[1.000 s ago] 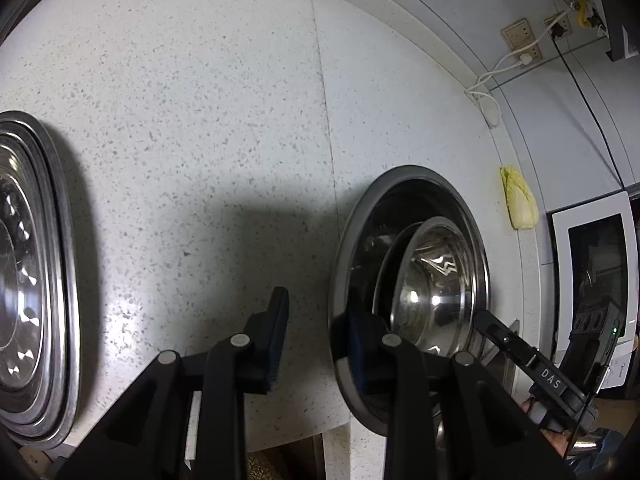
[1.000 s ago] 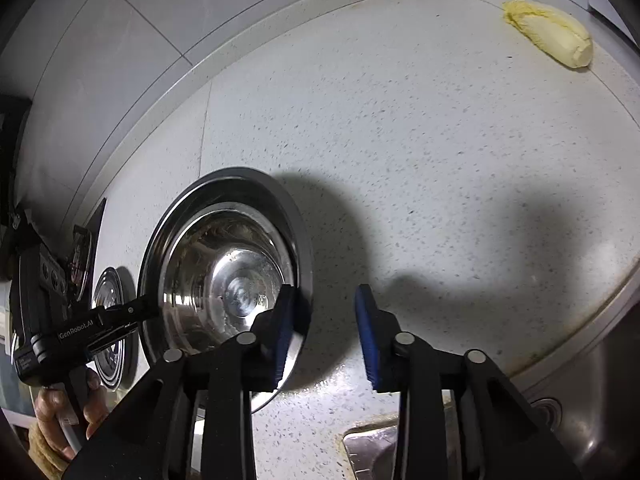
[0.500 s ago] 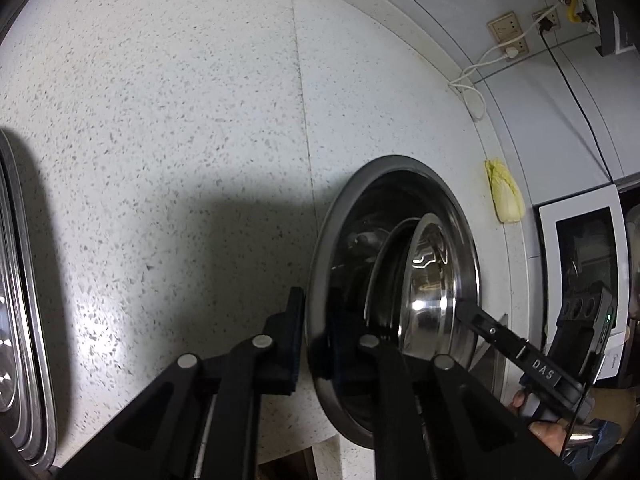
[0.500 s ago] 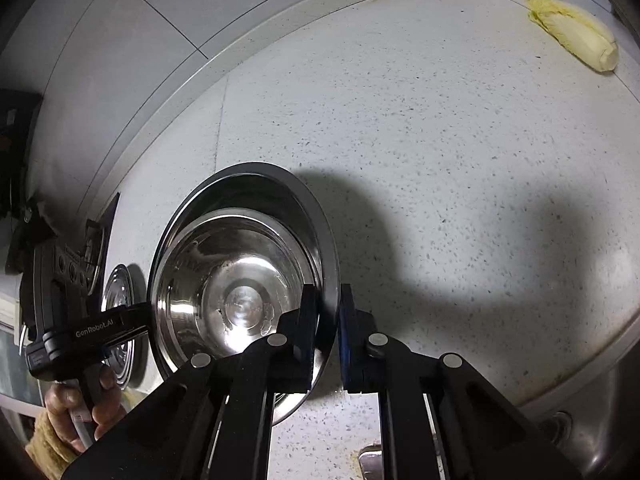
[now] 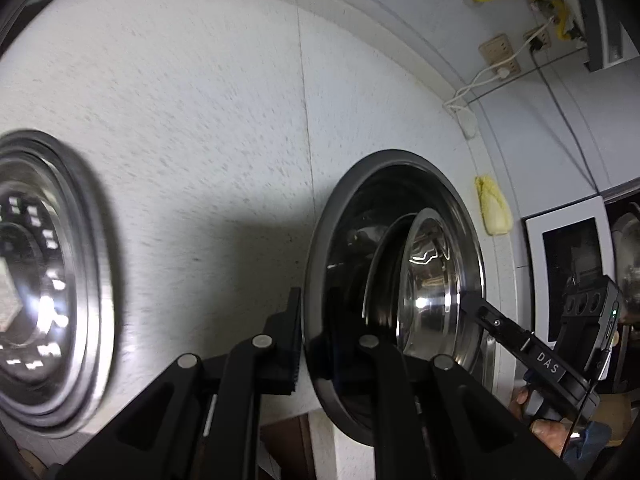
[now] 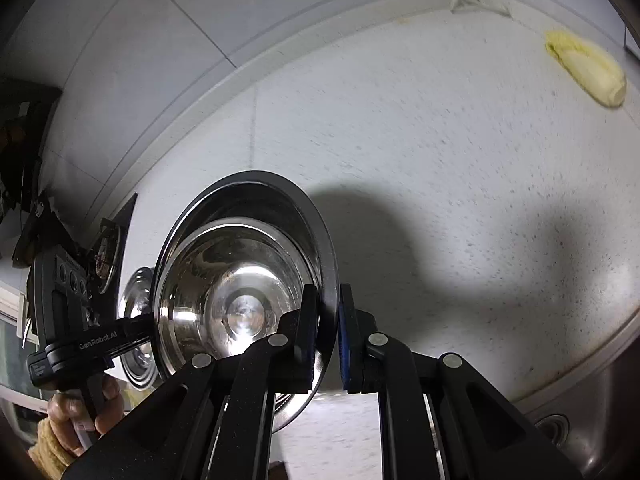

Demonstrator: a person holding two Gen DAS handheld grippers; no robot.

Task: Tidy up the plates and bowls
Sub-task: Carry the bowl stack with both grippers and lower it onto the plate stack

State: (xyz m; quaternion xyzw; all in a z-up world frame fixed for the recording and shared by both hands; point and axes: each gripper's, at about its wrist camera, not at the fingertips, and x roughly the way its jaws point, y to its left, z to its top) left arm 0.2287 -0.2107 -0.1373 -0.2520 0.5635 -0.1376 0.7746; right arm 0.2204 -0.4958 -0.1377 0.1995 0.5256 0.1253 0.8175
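Large bowl's (image 6: 256, 200) rim sits pinched between both grippers' jaws, seemingly lifted.

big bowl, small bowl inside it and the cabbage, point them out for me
big bowl (image 6: 330, 248), right wrist view, on its dark outer rim
small bowl (image 6: 244, 312), right wrist view, on its shiny bottom
cabbage (image 6: 588, 68), right wrist view, on its pale middle

The left gripper (image 5: 310, 340) clamps its jaws on the near rim of a steel bowl (image 5: 344, 216) — a smaller bowl (image 5: 432, 280) nested inside — above the speckled counter (image 5: 200, 120); the right gripper (image 5: 472, 312) pinches the far rim.
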